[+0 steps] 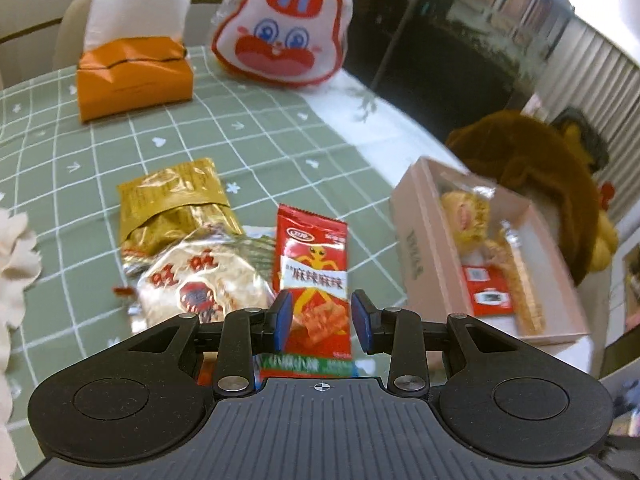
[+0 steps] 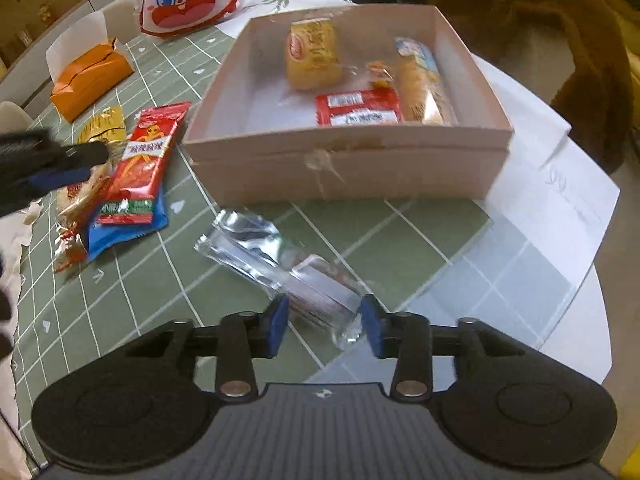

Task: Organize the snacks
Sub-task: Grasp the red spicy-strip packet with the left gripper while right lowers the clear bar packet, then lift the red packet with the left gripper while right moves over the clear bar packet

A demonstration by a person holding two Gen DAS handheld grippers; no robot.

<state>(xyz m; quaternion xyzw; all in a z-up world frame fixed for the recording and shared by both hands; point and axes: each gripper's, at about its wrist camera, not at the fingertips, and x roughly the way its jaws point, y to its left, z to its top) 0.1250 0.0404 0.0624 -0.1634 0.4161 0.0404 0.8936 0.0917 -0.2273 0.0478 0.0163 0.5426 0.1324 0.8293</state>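
Observation:
My left gripper [image 1: 322,320] is open and hovers over a pile of snacks on the green checked tablecloth. A red packet [image 1: 314,264] lies below, between its pads and untouched. Beside it are a rice cracker packet [image 1: 200,280] and a gold packet [image 1: 172,200]. In the right wrist view the red packet [image 2: 140,160] rests on a blue packet [image 2: 124,232], with the left gripper [image 2: 84,164] at the pile's left. My right gripper [image 2: 324,328] is open around a clear wrapped snack [image 2: 280,264] lying on the table. The pink box [image 2: 348,168] behind it holds a yellow snack [image 2: 312,56], a red bar [image 2: 358,108] and a long bread packet [image 2: 420,80].
An orange tissue box [image 1: 132,76] and a rabbit-face bag [image 1: 280,28] stand at the far side. A brown plush toy [image 2: 560,40] sits behind the pink box [image 1: 416,248]. White paper [image 2: 560,200] covers the table's right edge.

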